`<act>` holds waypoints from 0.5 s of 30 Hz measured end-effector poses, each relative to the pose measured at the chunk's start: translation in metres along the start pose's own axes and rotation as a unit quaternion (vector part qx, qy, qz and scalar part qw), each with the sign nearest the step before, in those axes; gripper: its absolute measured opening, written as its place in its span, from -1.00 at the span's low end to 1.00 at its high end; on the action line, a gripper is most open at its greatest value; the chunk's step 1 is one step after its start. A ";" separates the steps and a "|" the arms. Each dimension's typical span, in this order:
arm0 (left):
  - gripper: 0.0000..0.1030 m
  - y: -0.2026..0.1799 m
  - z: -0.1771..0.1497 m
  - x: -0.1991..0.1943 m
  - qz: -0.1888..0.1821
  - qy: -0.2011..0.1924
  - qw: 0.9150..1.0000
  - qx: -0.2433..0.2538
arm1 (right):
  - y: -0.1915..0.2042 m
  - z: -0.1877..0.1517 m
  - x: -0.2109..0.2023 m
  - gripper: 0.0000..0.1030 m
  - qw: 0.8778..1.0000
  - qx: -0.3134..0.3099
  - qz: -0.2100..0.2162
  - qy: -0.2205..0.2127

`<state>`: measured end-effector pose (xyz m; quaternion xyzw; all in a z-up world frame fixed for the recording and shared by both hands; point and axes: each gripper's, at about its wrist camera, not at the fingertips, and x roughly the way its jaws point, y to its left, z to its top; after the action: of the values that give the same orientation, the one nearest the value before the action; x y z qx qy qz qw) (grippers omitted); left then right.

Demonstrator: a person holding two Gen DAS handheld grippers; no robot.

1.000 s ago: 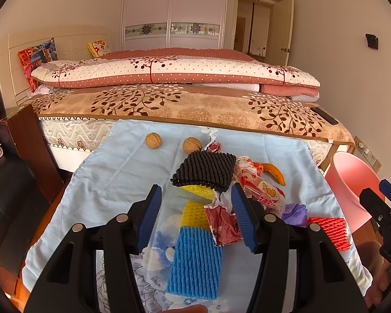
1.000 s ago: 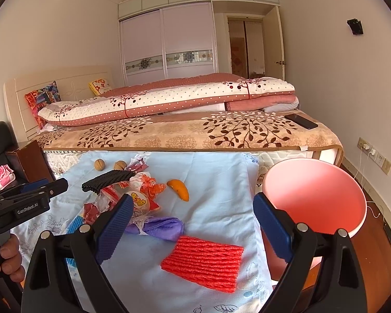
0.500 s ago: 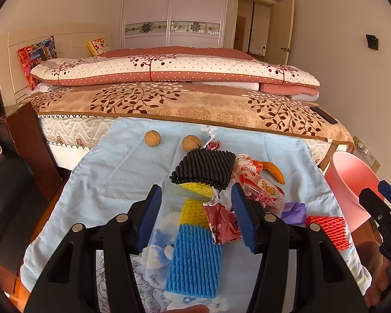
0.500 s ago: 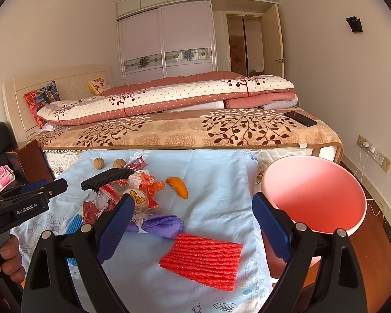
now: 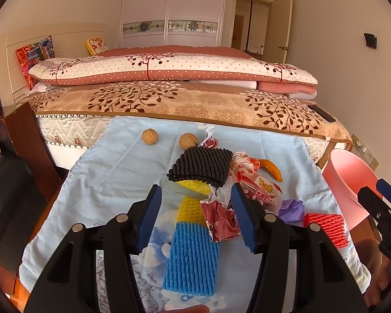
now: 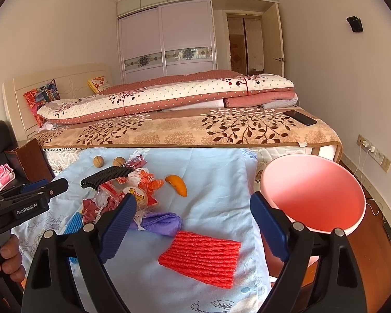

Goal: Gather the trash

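Trash on a blue cloth (image 5: 104, 177) at the foot of a bed. Left gripper (image 5: 195, 215), jaws wide and holding nothing, above a blue foam sleeve (image 5: 193, 258). Right gripper (image 6: 193, 225), jaws wide and holding nothing, above a red foam sleeve (image 6: 200, 254). Pink bin (image 6: 312, 195) just beside the cloth's right edge.
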<state>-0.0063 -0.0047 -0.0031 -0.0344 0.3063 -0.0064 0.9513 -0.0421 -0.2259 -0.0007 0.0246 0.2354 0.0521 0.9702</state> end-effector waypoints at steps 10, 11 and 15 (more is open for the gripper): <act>0.09 -0.001 0.000 0.001 -0.005 0.004 1.000 0.002 | -0.001 0.000 0.000 0.64 1.000 0.000 0.003 0.009; 0.09 -0.001 0.001 0.001 -0.006 0.005 1.000 0.002 | -0.001 0.000 0.000 0.64 1.000 -0.001 0.003 0.010; 0.09 -0.001 0.000 0.002 -0.008 0.006 1.000 0.002 | -0.002 -0.001 0.001 0.63 1.000 0.000 0.004 0.012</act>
<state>-0.0047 -0.0054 -0.0040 -0.0345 0.3116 -0.0152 0.9495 -0.0413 -0.2273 -0.0017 0.0246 0.2465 0.0563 0.9672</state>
